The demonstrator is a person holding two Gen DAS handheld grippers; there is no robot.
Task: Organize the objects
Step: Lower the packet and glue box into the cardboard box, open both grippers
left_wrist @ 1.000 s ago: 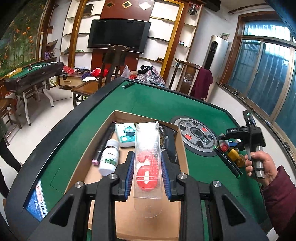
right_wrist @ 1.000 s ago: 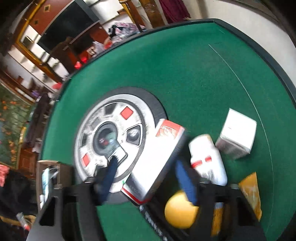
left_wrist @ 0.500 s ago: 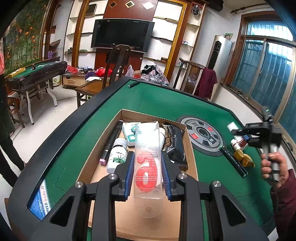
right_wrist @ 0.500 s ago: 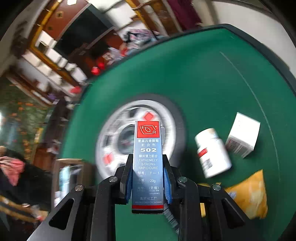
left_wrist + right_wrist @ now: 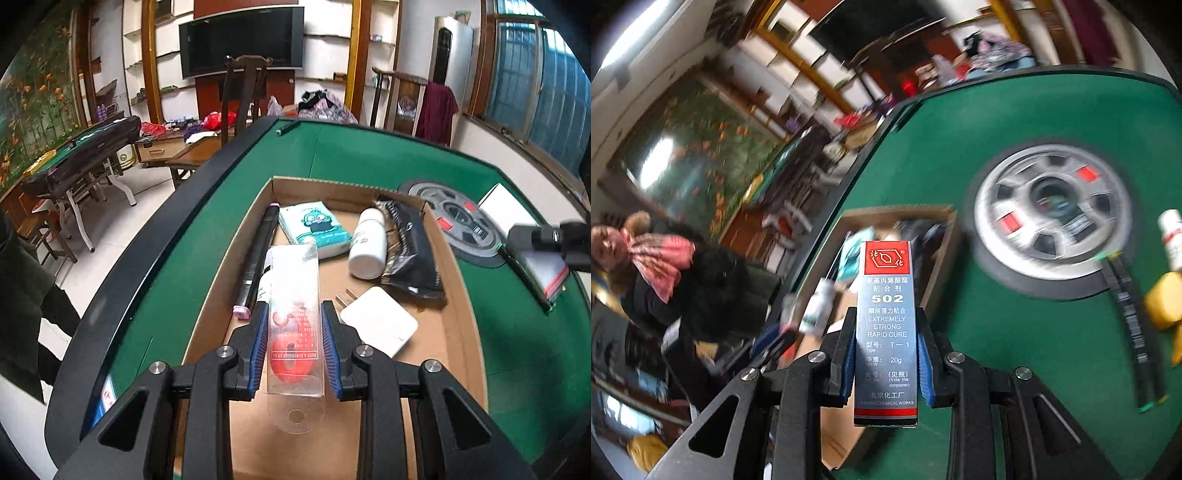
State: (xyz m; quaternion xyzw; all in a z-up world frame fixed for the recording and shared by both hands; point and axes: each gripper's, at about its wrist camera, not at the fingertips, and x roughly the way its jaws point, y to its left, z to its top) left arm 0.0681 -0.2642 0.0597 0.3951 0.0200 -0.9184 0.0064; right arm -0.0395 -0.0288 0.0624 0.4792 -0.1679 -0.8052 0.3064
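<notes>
My left gripper (image 5: pixel 294 343) is shut on a clear plastic package with a red item inside (image 5: pixel 294 332), held over the open cardboard box (image 5: pixel 458 280). The box holds a black pen (image 5: pixel 258 254), a tissue pack (image 5: pixel 317 227), a white bottle (image 5: pixel 367 245), a black packet (image 5: pixel 410 254) and a white charger (image 5: pixel 378 325). My right gripper (image 5: pixel 886 354) is shut on a blue and red 502 glue box (image 5: pixel 886 325), held above the green table with the cardboard box (image 5: pixel 940 254) ahead at left. The right gripper also shows at the right edge of the left wrist view (image 5: pixel 554 240).
A round grey dial (image 5: pixel 1049 218) is set in the middle of the green table (image 5: pixel 369 155). A white bottle (image 5: pixel 1172 236), a yellow object (image 5: pixel 1165 299) and a long black strip (image 5: pixel 1130 325) lie at right. A person in a pink scarf (image 5: pixel 653 258) stands beyond the table.
My right gripper closed on the glue box, lifted it off the table and swung left toward the cardboard box. My left gripper kept its hold on the package and tilted down over the box.
</notes>
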